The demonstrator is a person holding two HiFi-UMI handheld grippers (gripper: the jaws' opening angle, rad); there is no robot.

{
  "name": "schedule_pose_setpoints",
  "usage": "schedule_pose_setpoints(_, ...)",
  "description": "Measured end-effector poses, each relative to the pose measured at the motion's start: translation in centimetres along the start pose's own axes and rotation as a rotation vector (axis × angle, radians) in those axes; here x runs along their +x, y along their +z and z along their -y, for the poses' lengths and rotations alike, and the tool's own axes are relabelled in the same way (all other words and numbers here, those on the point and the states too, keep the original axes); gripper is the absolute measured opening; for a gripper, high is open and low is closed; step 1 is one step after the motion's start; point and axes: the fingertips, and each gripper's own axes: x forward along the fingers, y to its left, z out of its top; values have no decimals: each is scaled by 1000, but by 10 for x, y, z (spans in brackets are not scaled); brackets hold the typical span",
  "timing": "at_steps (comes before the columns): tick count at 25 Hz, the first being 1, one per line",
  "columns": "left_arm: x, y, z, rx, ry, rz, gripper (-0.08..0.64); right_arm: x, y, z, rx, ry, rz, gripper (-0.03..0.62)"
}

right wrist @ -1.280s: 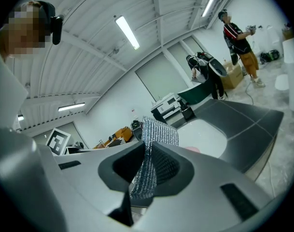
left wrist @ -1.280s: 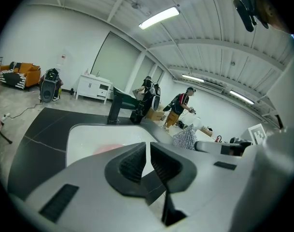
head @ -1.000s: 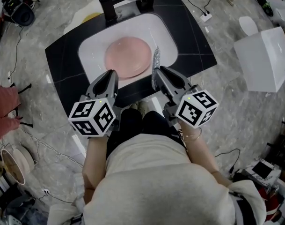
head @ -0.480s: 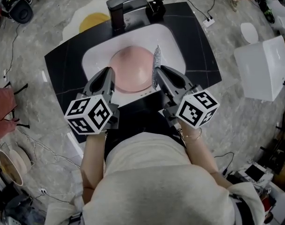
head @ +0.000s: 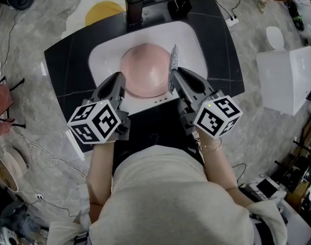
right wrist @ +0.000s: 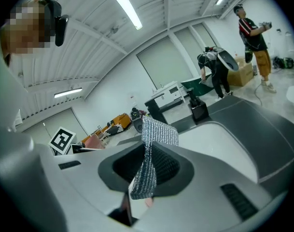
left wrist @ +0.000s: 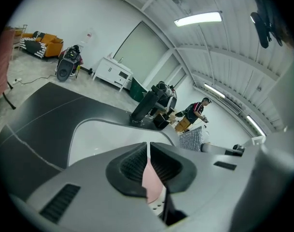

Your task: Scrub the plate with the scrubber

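PLATE: round pink plate [head: 145, 68] is sitting in white sink basin [head: 105, 52]; probably rigid, slick, breakable, so rim hold suits | LEFT: left hand-held gripper [head: 119, 79] is pinching its near rim | RIGHT: right hand-held gripper [head: 173, 75] is clamping soft, light silver mesh scrubber [head: 172, 63] at its lower end.

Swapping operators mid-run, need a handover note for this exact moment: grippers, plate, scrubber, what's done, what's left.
Left gripper: fingers shut on the rim of the round pink plate, which is in the white sink basin.
Right gripper: fingers shut on the silver mesh scrubber, held upright at the plate's right edge; contact cannot be told.
Done: both things gripped, scrubber brought to the plate.
Left: scrub across the plate's face, probably with the left gripper steadying it.
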Motion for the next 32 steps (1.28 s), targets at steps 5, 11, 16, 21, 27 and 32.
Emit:
schedule_pose_setpoints(5,1,-10,-10,-69,33,-17,34,18,0,-1,-56,67,-76,63)
schedule_pose_setpoints(11,4,-16,-22,-134,129,19,34,42,-15,4,-123,188,-246,63)
schedule_pose_setpoints(16,7,-31,-30,-198,188,29,35,58,-24,10,-187,264,-366,63)
schedule_pose_setpoints(21,15,-47,-34,-175,237,-6,35,71,-35,15,-223,337,-447,63)
schedule_pose_setpoints(27,32,-57,-56,-142,296,-74,35,85,-54,22,-257,402,-512,63)
schedule_pose_setpoints(32,40,-61,-75,-102,381,-93,35,98,-67,26,-288,452,-555,63)
